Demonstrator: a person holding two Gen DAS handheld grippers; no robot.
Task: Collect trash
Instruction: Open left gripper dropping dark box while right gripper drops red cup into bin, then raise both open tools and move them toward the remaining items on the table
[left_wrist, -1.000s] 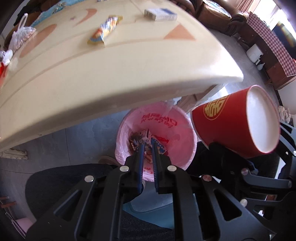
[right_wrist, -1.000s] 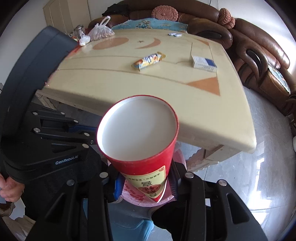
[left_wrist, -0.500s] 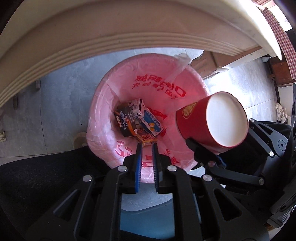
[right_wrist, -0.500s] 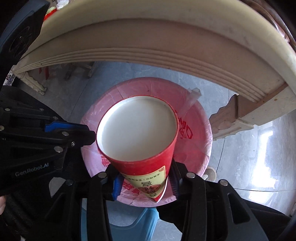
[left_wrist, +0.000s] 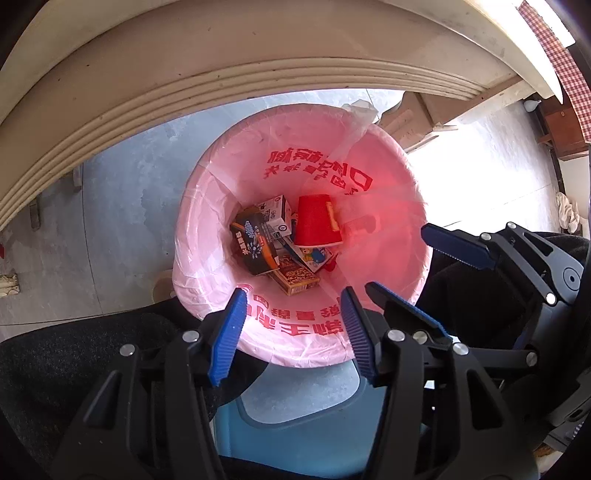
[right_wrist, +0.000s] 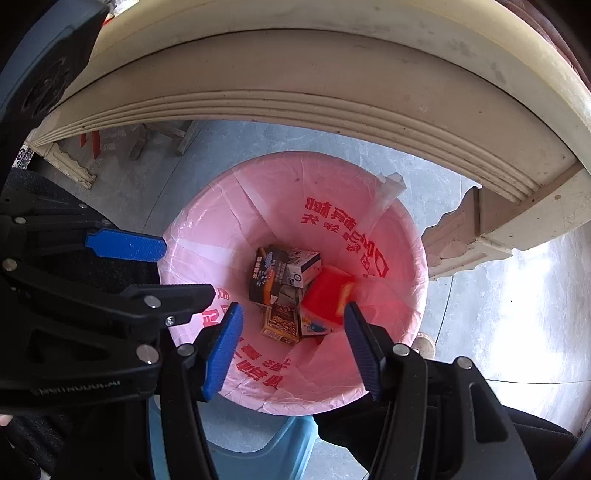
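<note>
The cream counter (left_wrist: 258, 48) arches across the far side, its moulded edge overhanging the grey floor (left_wrist: 110, 206). Below us stands the bin with its pink liner (left_wrist: 207, 206). Both our claws hover over its near rim: our left claw (left_wrist: 291, 328) has its fingers spread apart and empty, and our right claw (right_wrist: 291, 347) is likewise parted, gripping nothing. At the bin's bottom the red paper cup (left_wrist: 316, 225) lies among small cartons (left_wrist: 255, 247).

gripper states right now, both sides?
Left gripper: open, empty, above the pink-lined bin.
Right gripper: open, empty; the red cup lies in the bin.
</note>
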